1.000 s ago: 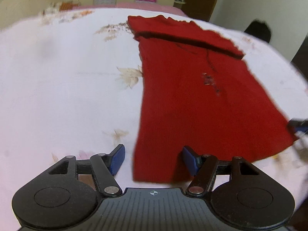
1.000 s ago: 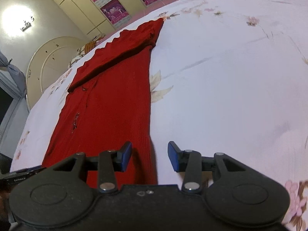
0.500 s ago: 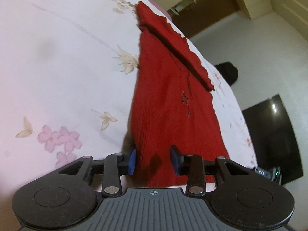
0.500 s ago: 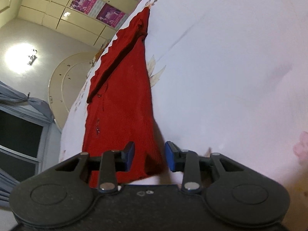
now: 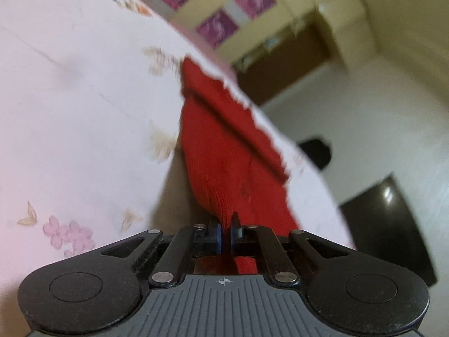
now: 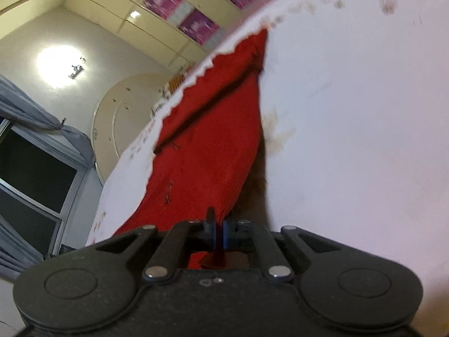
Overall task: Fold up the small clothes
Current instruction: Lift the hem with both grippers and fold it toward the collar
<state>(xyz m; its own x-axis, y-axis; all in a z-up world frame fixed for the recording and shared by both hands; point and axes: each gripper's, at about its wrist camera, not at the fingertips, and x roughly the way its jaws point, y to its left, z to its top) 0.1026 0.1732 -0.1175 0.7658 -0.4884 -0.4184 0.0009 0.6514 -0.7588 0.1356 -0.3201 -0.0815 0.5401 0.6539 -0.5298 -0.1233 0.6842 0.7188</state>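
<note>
Left gripper [image 5: 226, 231] and right gripper [image 6: 218, 231] each clenched on near hem corners of red knit garment [image 5: 224, 151], rest trailing ahead of jaws on floral sheet [image 5: 70, 106]; lift both evenly, carry hem forward, keep corners level

– Where does the garment [image 5: 224, 151] lie?
– On the bed sheet [image 5: 70, 112]. Its near edge is raised between the closed fingers of the left gripper [image 5: 226, 237] and the right gripper [image 6: 219, 234].
– And its far end?
– Flat on the sheet, folded over itself.
</note>
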